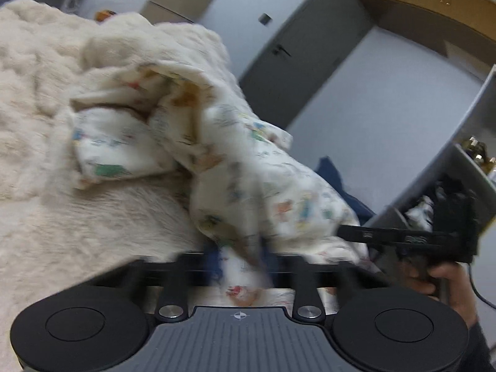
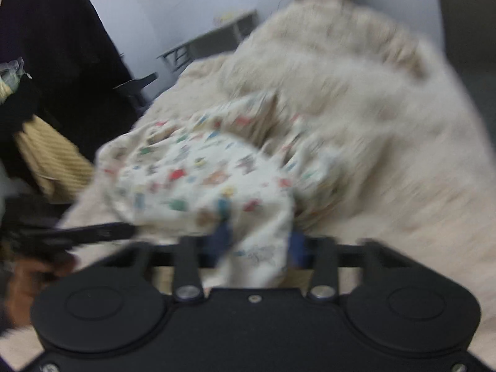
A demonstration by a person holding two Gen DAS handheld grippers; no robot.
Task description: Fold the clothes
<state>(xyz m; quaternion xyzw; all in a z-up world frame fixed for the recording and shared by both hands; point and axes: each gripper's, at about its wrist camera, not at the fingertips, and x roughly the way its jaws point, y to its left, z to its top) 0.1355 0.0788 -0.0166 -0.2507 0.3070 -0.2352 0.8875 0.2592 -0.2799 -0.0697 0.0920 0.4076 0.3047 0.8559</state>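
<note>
A: How many garments are there?

B: One, a white printed garment (image 1: pixel 254 186) with small coloured figures. It lies bunched on the cream fluffy blanket (image 1: pixel 77 217), and its near end is lifted toward both tools.

A: And how many grippers?

B: Two. The left gripper (image 1: pixel 241 260) has cloth running down between its two blue-padded fingers, which pinch it. The right gripper (image 2: pixel 257 245) shows the same in its own view: the fabric hangs between its two fingers (image 2: pixel 221 238), gripped there. From the left wrist view the right gripper (image 1: pixel 403 235) comes in from the side, with its tips buried in the garment's edge.

A: Anything else countable?

B: One grey door (image 1: pixel 297 62) and one grey shelf unit (image 1: pixel 465 142). Both pictures are blurred, so the finer print is unreadable.
</note>
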